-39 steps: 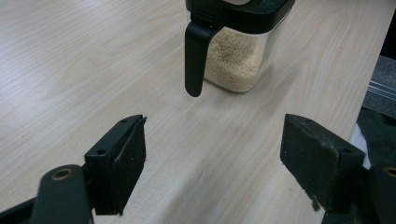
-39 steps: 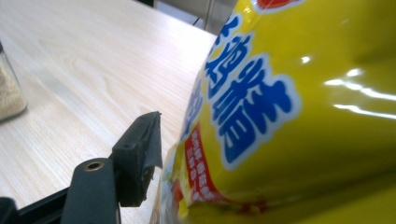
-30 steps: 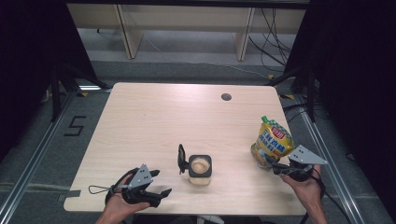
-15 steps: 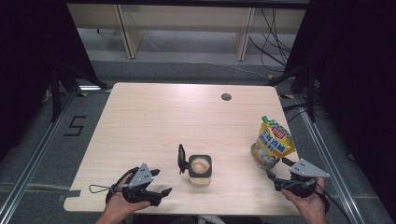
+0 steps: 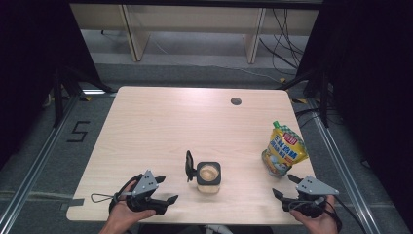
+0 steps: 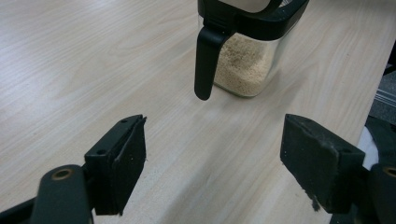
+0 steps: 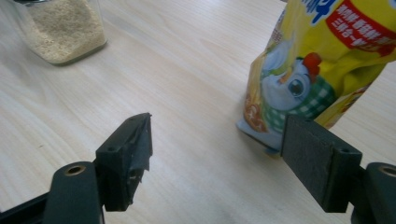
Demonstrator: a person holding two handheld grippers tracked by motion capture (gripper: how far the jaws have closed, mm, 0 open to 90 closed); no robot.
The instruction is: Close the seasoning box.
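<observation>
A clear glass jar (image 5: 208, 176) half full of beige grains stands near the table's front middle, its black hinged lid (image 5: 189, 165) flipped up on its left side. The jar (image 6: 245, 63) is straight ahead in the left gripper view and at the upper left, jar (image 7: 65, 28), in the right gripper view. A yellow printed pouch (image 5: 284, 149) stands upright at the right; the pouch (image 7: 322, 65) is close ahead of the right jaws. My left gripper (image 5: 166, 189) (image 6: 212, 170) is open at the front left. My right gripper (image 5: 286, 185) (image 7: 217, 163) is open, just short of the pouch.
The pale wooden table (image 5: 170, 126) has a round cable hole (image 5: 236, 101) at the back right. Beyond its far edge lie floor, shelving legs and cables. The right gripper sits near the table's front right corner.
The right gripper has let go of the pouch's base and drawn back toward the front edge; the pouch stands alone. The left gripper has stayed put.
</observation>
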